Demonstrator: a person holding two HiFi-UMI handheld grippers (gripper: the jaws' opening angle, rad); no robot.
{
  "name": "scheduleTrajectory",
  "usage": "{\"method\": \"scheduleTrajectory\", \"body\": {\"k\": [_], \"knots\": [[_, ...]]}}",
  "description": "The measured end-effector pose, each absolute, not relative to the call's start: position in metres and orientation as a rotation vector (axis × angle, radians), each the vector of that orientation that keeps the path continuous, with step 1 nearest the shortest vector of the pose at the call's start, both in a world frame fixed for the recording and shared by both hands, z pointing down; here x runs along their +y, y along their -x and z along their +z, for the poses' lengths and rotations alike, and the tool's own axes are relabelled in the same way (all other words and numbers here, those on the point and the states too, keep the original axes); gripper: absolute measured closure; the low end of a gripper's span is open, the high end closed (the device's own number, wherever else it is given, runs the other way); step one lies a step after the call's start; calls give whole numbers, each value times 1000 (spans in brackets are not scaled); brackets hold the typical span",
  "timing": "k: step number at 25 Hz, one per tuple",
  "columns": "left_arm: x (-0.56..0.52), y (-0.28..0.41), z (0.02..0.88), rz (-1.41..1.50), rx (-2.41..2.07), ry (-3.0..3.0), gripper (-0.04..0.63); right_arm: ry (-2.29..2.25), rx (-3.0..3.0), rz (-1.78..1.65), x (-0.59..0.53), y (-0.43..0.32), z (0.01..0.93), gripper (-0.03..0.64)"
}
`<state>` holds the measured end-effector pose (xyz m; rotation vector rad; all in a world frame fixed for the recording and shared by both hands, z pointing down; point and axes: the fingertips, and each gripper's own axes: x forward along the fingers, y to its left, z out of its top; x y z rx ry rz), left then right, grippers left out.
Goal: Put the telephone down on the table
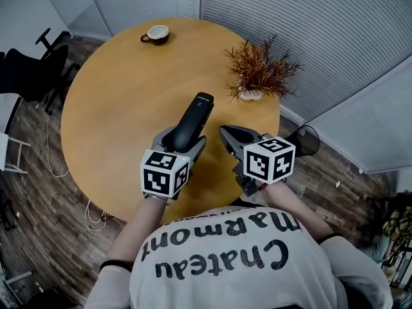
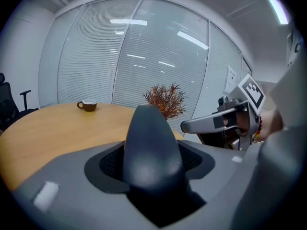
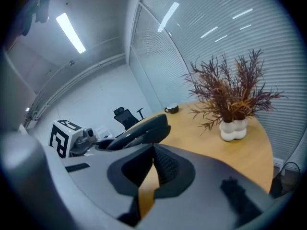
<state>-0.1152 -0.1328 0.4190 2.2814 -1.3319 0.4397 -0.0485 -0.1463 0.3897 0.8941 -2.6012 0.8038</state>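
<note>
The black telephone handset [image 1: 195,116] is clamped by its near end in my left gripper [image 1: 185,138], which is shut on it. The handset points away from me over the round wooden table [image 1: 116,102]. In the left gripper view the telephone [image 2: 151,147] fills the gap between the jaws. My right gripper [image 1: 225,132] hovers just right of it, jaws together with nothing between them. In the right gripper view my right gripper [image 3: 153,150] has touching tips, and the telephone [image 3: 139,132] is to its left.
A brown cup [image 1: 156,35] stands at the table's far edge. A dried plant in a white pot [image 1: 259,73] sits at the far right. A black office chair [image 1: 38,63] is to the left, and a dark wastebasket [image 1: 308,140] stands on the floor at right.
</note>
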Motion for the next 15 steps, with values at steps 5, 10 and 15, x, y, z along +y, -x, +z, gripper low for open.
{"method": "scheduleTrajectory", "body": {"k": [5, 10, 15], "knots": [[-155, 115, 430, 491, -1364, -2246, 282, -891, -2576, 863, -164, 49, 403, 603], [-188, 116, 438, 484, -1406, -2203, 282, -881, -2567, 972, -186, 56, 420, 603], [-208, 115, 457, 468, -1426, -2111, 282, -856, -2572, 1014, -203, 64, 436, 603]]}}
